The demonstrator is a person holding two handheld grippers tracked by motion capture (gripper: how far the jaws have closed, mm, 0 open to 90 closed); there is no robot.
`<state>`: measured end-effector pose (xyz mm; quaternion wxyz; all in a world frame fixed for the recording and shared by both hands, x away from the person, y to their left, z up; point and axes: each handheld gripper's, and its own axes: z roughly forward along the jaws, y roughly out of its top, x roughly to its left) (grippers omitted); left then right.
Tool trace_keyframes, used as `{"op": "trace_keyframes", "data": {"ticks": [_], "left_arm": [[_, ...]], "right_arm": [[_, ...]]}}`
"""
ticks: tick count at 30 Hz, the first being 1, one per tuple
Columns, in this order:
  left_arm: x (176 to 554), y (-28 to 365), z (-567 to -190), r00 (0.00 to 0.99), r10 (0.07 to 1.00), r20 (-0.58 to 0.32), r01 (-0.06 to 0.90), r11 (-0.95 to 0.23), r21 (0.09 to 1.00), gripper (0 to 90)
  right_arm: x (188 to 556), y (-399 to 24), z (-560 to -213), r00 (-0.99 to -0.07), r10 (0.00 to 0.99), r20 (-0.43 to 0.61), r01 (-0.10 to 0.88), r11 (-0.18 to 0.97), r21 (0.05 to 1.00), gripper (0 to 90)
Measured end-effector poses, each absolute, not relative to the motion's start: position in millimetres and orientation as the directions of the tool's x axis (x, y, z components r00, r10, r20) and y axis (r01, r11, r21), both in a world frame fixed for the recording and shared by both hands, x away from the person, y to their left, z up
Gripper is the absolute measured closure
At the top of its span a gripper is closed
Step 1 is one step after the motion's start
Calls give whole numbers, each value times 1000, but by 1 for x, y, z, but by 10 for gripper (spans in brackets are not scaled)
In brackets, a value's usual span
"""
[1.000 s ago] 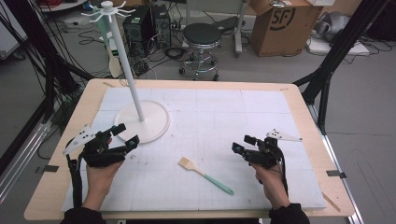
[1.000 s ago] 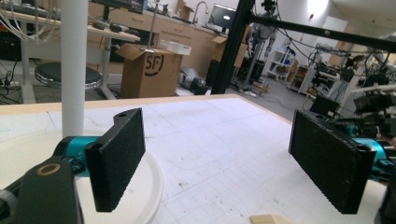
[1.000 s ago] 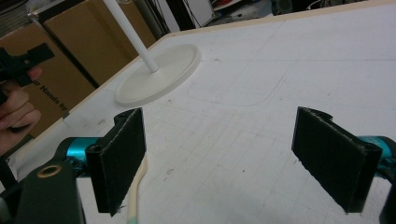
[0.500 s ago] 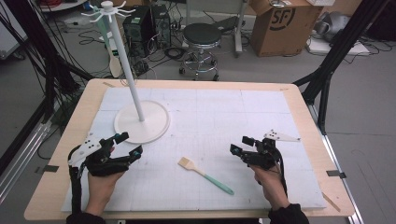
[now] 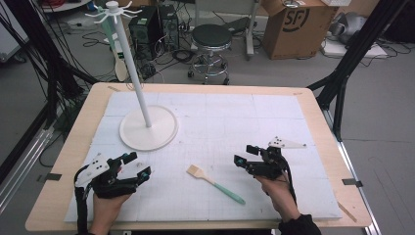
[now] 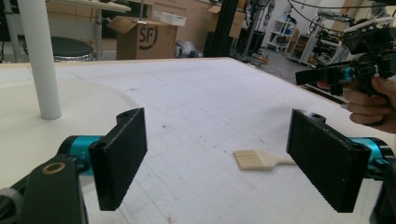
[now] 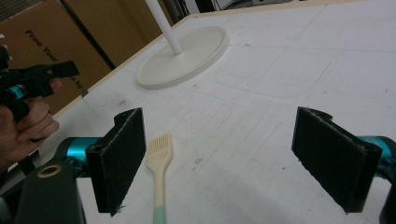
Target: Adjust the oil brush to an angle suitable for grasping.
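Two tools: left tool and right tool both released, empty.
Change: left tool drew back from stand.
Brush: untouched, next target.

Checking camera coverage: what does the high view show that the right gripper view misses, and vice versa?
High view: the white stand's hooked top, a black round stool and a brown cardboard box beyond the table. Right gripper view: close-up bristles of the teal-handled wooden brush beside a jaw of the open right gripper. Both: that brush, the stand's round white base, the left gripper.
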<state>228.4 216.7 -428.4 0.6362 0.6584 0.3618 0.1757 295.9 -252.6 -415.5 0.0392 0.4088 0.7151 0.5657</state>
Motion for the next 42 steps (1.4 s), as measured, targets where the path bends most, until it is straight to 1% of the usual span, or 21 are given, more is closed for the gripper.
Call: {"op": "trace_keyframes", "data": {"ticks": [2,3,5,6,7,8,9,11,12,13,15,16,17,26,37,42], "left_arm": [[226,219,-429,675,698,-239,258,80,963,213],[225,220,-429,673,699,-241,257,85,963,212],[226,222,-430,671,697,-254,261,98,960,212],[227,221,-430,667,699,-258,266,99,959,212],[227,221,-431,669,698,-255,268,93,959,211],[228,221,-431,670,698,-252,269,88,959,211],[228,220,-432,670,698,-251,272,83,959,211],[228,219,-432,672,699,-246,270,77,960,211],[228,219,-432,673,698,-245,268,79,960,211],[228,220,-432,674,696,-247,267,82,960,212],[228,221,-431,669,700,-250,264,91,960,212],[228,222,-431,668,699,-256,265,98,959,212],[228,223,-431,667,700,-255,262,99,960,212],[229,222,-432,668,699,-255,268,93,959,210],[230,221,-433,666,705,-246,271,78,959,209],[230,219,-433,671,700,-245,269,78,960,209]], "right_arm": [[295,-252,-416,-667,623,409,543,30,839,176],[295,-251,-416,-671,615,414,547,34,836,194],[294,-249,-416,-679,605,415,553,49,832,305],[293,-247,-416,-688,595,415,554,62,830,393],[292,-245,-416,-697,584,416,556,74,828,451],[291,-242,-416,-702,579,414,558,86,825,489],[291,-240,-417,-713,562,420,562,99,821,575],[289,-235,-418,-731,536,422,566,131,814,654],[288,-233,-418,-741,521,424,566,146,811,728],[287,-230,-419,-750,501,432,569,155,808,747],[286,-226,-420,-759,484,435,570,171,804,843],[285,-224,-420,-763,478,435,569,179,802,861],[285,-223,-421,-763,474,439,573,183,799,897],[281,-205,-430,-769,445,459,607,283,743,896],[278,-196,-437,-781,411,469,610,343,715,896],[276,-193,-444,-766,412,493,638,396,660,896]]}}
